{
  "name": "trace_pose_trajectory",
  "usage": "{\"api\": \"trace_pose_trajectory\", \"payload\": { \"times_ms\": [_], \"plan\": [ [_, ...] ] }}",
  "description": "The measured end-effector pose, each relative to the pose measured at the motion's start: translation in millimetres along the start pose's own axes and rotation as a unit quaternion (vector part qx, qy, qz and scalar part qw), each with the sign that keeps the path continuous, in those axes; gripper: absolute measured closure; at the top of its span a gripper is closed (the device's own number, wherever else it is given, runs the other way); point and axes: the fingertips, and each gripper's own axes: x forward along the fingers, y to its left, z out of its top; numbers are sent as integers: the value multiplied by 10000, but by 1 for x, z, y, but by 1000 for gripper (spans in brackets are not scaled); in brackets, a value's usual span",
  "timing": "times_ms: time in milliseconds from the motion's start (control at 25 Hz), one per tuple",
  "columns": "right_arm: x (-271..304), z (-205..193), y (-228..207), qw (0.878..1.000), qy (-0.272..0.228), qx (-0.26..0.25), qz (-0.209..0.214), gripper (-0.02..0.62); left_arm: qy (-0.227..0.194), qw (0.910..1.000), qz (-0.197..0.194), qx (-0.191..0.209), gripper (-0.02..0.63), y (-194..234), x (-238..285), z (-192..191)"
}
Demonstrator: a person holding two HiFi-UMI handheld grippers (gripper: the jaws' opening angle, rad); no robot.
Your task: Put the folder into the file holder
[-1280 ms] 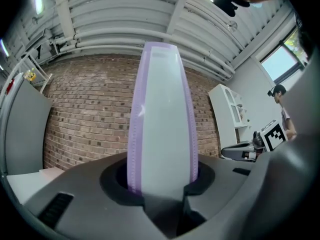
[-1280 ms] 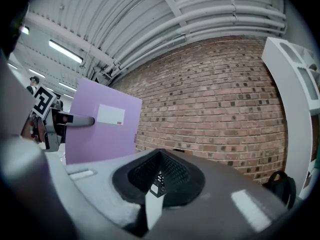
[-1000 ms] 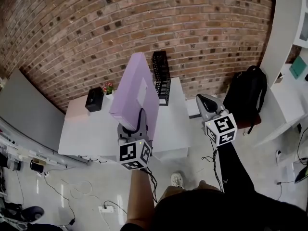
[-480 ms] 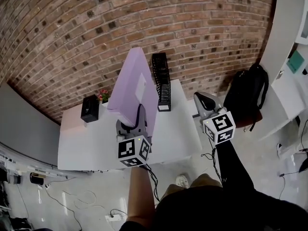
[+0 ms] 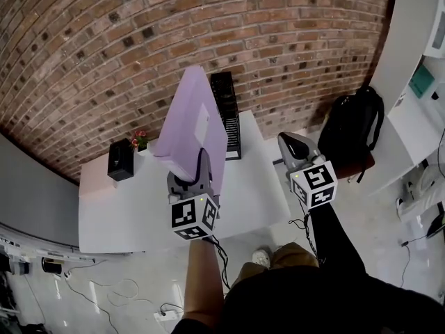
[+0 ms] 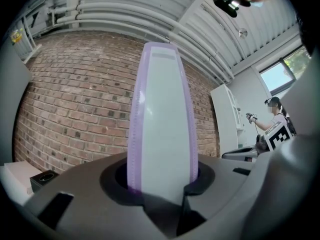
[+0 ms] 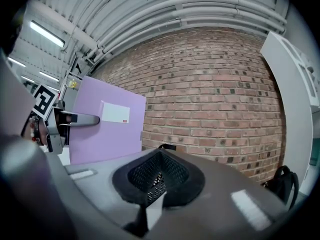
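Brick wall point(image 5: 104, 47) backs a white table point(image 5: 118, 214), where the black mesh file holder point(image 5: 227, 113) stands at the back edge, toward the right-hand corner. A black box point(image 5: 120, 160) and a small flower pot point(image 5: 139, 139) sit near the back left corner. Over the last second both grippers have come forward from the table's front edge to above its top. The left gripper point(image 5: 198, 169) is clamped on the near end of the purple folder point(image 5: 188, 131), held upright on edge above the table's middle, its far end now just left of the holder but not in it. The right gripper point(image 5: 288, 145) hangs off the right edge, jaws drawn together on nothing. Lining the folder up with a slot looks to be next.
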Motion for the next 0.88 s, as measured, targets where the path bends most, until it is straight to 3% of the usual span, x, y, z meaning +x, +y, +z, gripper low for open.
{"api": "trace_pose_trajectory", "payload": {
  "times_ms": [480,880],
  "plan": [
    [26,-1,-26,9999,-63,112,27,595,7,9999,125,83,440,1,34,6],
    [69,4,-74,9995,-170,177,189,595,-24,9994,316,152,440,-5,91,13]
  ]
}}
